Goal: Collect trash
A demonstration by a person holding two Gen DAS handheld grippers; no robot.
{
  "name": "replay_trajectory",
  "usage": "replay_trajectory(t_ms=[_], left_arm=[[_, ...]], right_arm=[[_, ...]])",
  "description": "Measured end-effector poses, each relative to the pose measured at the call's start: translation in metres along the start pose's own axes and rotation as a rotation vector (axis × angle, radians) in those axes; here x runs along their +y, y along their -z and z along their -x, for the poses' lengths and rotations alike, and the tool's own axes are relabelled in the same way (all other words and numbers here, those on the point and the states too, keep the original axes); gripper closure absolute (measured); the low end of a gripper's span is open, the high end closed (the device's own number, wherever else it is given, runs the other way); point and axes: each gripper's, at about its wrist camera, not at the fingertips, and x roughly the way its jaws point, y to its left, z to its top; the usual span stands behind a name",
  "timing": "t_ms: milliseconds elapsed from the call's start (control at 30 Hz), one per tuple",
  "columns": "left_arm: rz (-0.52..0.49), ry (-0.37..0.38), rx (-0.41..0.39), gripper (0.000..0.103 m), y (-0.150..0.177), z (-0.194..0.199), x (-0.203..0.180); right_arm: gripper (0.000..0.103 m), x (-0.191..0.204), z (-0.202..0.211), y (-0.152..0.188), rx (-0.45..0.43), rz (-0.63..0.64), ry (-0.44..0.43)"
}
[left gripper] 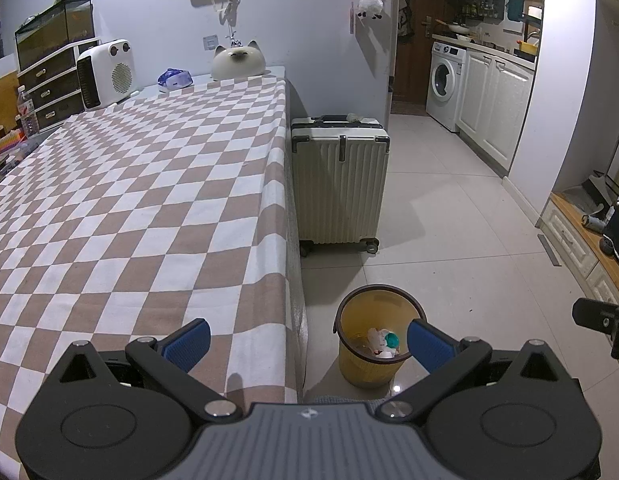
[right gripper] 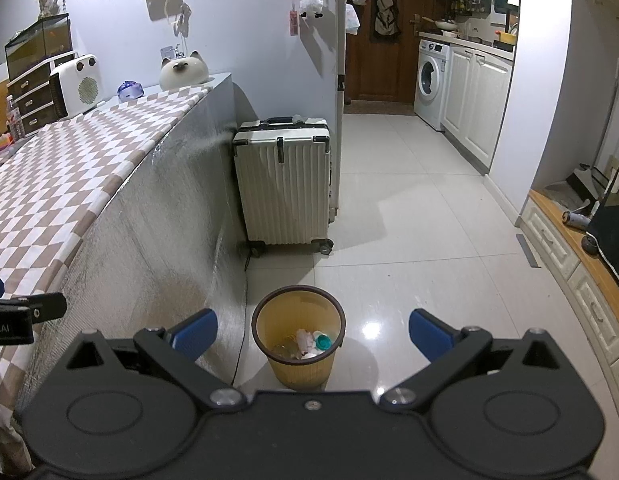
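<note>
My left gripper (left gripper: 308,344) and right gripper (right gripper: 313,334): jaws spread, released, empty. Yellow wastebasket (right gripper: 298,336) with trash (right gripper: 314,343) lower centre, on floor beside bench (left gripper: 129,184).

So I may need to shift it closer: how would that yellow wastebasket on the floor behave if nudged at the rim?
The yellow wastebasket looks like thin plastic, holding only a few scraps, so probably light. It is tall with a narrower base, so a rim push may tip it. On the glossy floor tiles, a low push would likely slide it.
</note>
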Motion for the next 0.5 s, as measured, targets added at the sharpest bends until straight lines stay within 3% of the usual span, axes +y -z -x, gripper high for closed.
replay_trajectory(t_ms=[500], left_arm=[[0.001,0.002,-0.001,0.000,0.0005,0.0001,-0.0003]], right_arm=[[0.000,-0.0006,-0.0009,0.0002,0.000,0.000,0.002]])
